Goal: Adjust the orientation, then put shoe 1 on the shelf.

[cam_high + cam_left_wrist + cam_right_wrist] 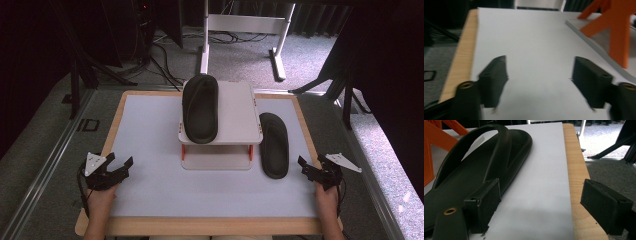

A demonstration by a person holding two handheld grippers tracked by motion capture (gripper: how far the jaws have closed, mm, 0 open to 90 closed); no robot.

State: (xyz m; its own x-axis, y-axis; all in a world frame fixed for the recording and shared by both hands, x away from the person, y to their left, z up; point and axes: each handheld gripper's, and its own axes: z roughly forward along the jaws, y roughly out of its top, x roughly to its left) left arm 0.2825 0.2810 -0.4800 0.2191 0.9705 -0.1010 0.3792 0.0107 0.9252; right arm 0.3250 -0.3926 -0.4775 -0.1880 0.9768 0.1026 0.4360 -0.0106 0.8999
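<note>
A small two-tier rack (pixel 235 107) with a white top and orange legs stands at the middle of the far half of the table (pixel 150 185), and everything else is placed from it. One black flip-flop (pixel 200 108) lies on the left part of the rack's top shelf, its far end reaching past the shelf's far edge. The second black flip-flop (pixel 274 144) lies flat on the table just to the right of the rack, lengthwise along it, its near end coming a little nearer the person than the rack's base.

The right gripper (pixel 314 169) sits to the right of the rack, near the table's right wooden edge and just beside the near end of that second flip-flop. Its jaws stand wide apart and hold nothing. In the right gripper view the flip-flop (pixel 474 167) lies close by one jaw, strap uppermost; whether they touch cannot be told.

The left gripper (pixel 116 166) is well to the left of the rack and nearer the person, over the table's left margin. Its jaws are also spread wide with nothing between them; the left gripper view shows bare tabletop (pixel 534 37) ahead and the rack's orange leg (pixel 619 32) off to one side.
</note>
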